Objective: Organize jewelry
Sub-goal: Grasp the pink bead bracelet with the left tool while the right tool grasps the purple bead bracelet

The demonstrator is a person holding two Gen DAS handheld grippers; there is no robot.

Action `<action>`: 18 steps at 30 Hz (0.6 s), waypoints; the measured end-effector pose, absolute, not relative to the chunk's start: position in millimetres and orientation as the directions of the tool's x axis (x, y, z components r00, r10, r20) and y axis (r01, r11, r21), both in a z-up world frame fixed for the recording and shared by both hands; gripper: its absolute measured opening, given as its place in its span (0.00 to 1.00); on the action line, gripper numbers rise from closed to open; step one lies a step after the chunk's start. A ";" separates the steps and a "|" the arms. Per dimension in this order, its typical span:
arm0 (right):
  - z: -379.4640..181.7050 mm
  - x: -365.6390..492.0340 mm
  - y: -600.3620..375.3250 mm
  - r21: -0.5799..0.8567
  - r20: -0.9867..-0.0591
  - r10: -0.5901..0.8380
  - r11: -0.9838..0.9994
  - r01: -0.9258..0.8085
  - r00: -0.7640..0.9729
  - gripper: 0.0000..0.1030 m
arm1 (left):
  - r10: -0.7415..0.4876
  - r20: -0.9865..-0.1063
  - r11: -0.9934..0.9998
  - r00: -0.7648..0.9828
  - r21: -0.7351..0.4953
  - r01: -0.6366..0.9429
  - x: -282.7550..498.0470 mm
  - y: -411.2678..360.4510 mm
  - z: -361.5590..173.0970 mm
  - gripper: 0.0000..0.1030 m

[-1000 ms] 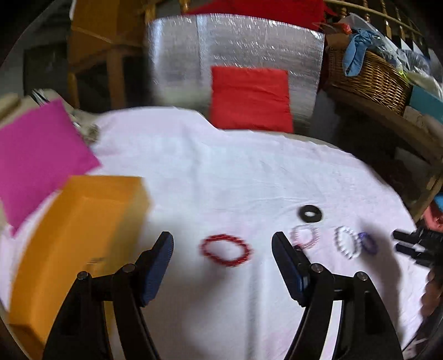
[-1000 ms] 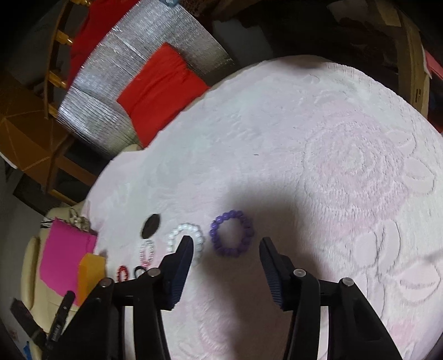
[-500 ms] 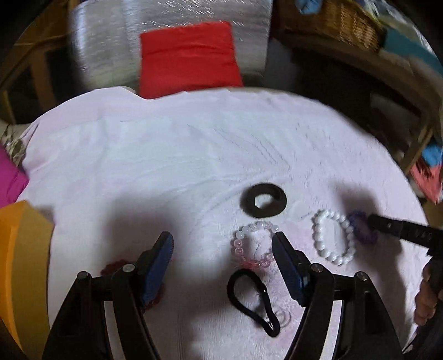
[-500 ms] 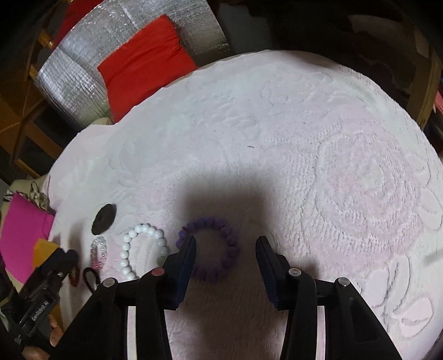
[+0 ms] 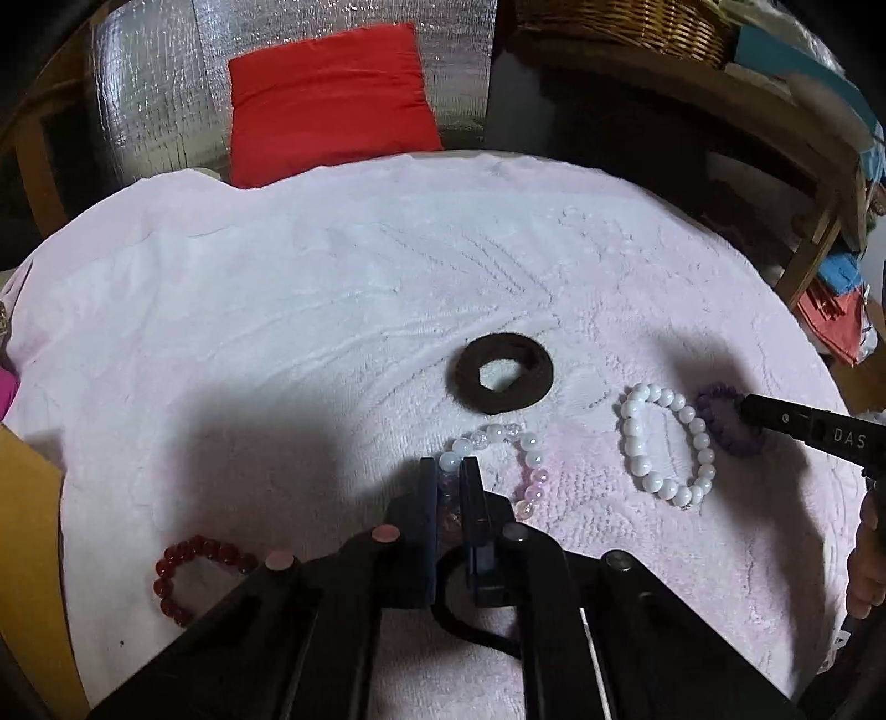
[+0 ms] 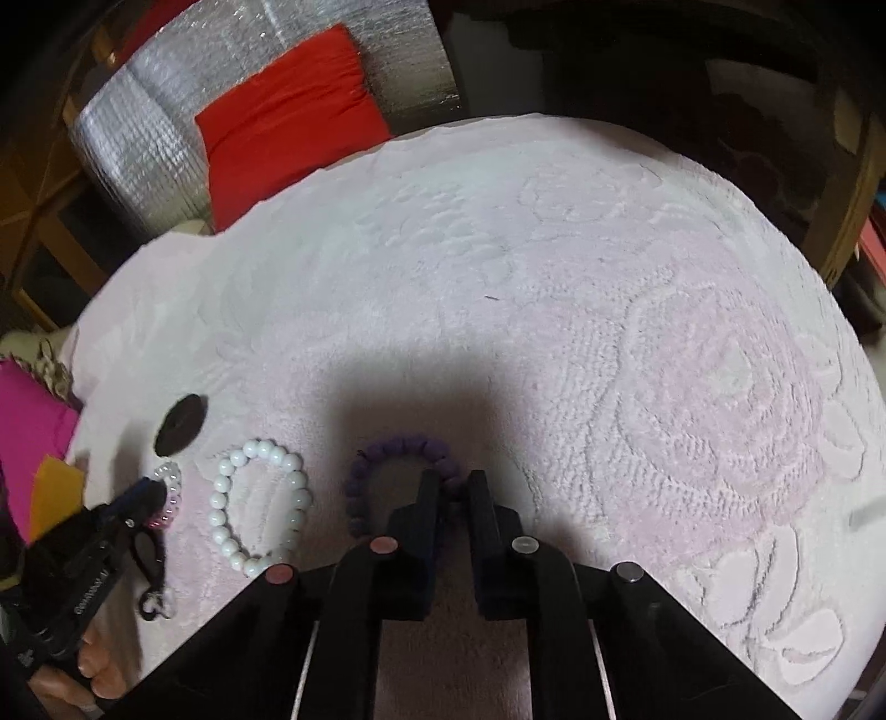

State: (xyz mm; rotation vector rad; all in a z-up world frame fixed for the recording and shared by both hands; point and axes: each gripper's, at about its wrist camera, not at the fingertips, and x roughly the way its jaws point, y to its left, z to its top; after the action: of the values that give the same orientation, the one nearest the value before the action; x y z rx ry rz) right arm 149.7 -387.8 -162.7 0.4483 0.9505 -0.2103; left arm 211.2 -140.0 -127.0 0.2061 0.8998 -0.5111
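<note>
Several pieces lie on a pale pink towel [image 5: 332, 288]. My left gripper [image 5: 449, 471] is shut on the near-left side of a clear and pink bead bracelet [image 5: 526, 465], which rests on the towel. My right gripper [image 6: 454, 484] is shut on the near-right side of a purple bead bracelet [image 6: 387, 451]; it also shows in the left wrist view [image 5: 720, 415]. A white pearl bracelet [image 5: 664, 443] lies between the two. A dark brown ring-shaped scrunchie [image 5: 501, 379] lies behind them. A red bead bracelet [image 5: 188, 570] lies at the left. A black hair tie [image 5: 470, 626] lies under my left gripper.
An orange box [image 5: 27, 554] stands at the towel's left edge, with a magenta cloth [image 6: 27, 432] beyond it. A red cushion [image 5: 332, 94] leans on a silver foil panel [image 5: 155, 99] behind the towel. A wicker basket [image 5: 620, 22] sits on wooden furniture at the back right.
Both grippers went from open to shut. The left moved right from the red bracelet and closed on the clear-pink bracelet. The right lowered and closed on the purple bracelet.
</note>
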 end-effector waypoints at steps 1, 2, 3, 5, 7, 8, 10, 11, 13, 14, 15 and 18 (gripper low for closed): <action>-160.5 145.6 -390.0 0.281 -0.816 0.020 0.887 0.366 0.577 0.10 | -0.339 -0.784 0.862 0.519 -0.038 0.506 208.2 -139.1 -124.5 0.07; -159.7 144.4 -392.0 0.287 -0.813 0.023 0.885 0.365 0.582 0.10 | -0.342 -0.778 0.863 0.527 -0.038 0.504 205.3 -137.4 -121.3 0.07; -157.3 139.5 -396.0 0.304 -0.805 0.032 0.879 0.367 0.593 0.10 | -0.349 -0.768 0.864 0.537 -0.041 0.502 203.0 -135.9 -117.0 0.07; -153.2 131.9 -402.0 0.331 -0.791 0.041 0.868 0.371 0.610 0.10 | -0.371 -0.742 0.864 0.558 -0.056 0.501 196.5 -130.3 -104.1 0.07; -148.7 125.3 -406.2 0.355 -0.778 0.050 0.857 0.373 0.626 0.10 | -0.381 -0.724 0.867 0.576 -0.062 0.495 192.8 -125.3 -95.2 0.07; -146.3 122.3 -407.4 0.365 -0.772 0.053 0.853 0.374 0.633 0.10 | -0.387 -0.716 0.867 0.581 -0.068 0.494 191.5 -122.4 -91.8 0.07; -141.4 115.6 -410.4 0.388 -0.760 0.064 0.843 0.372 0.647 0.10 | -0.395 -0.702 0.869 0.592 -0.078 0.488 187.1 -115.8 -84.7 0.07; -139.0 112.4 -411.6 0.400 -0.753 0.068 0.837 0.373 0.654 0.10 | -0.402 -0.695 0.869 0.596 -0.085 0.487 184.2 -111.5 -81.5 0.07; -134.2 110.0 -410.4 0.415 -0.744 0.079 0.833 0.367 0.663 0.10 | -0.430 -0.684 0.860 0.589 -0.113 0.497 180.7 -103.7 -75.8 0.07; -131.3 108.0 -408.0 0.418 -0.741 0.084 0.835 0.359 0.666 0.10 | -0.441 -0.680 0.857 0.586 -0.126 0.500 179.5 -100.0 -73.7 0.07; -129.9 108.7 -406.3 0.420 -0.738 0.087 0.836 0.354 0.669 0.10 | -0.441 -0.680 0.859 0.586 -0.130 0.496 178.6 -96.4 -71.8 0.07; -125.3 108.3 -401.4 0.444 -0.728 0.113 0.829 0.339 0.676 0.10 | -0.444 -0.675 0.860 0.590 -0.137 0.491 174.3 -86.7 -67.7 0.07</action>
State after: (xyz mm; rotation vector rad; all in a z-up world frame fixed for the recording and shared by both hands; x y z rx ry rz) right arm 108.3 -401.4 -125.3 0.5954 0.8302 -0.1358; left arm 174.3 -86.7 -67.7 0.0664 0.7670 -0.5443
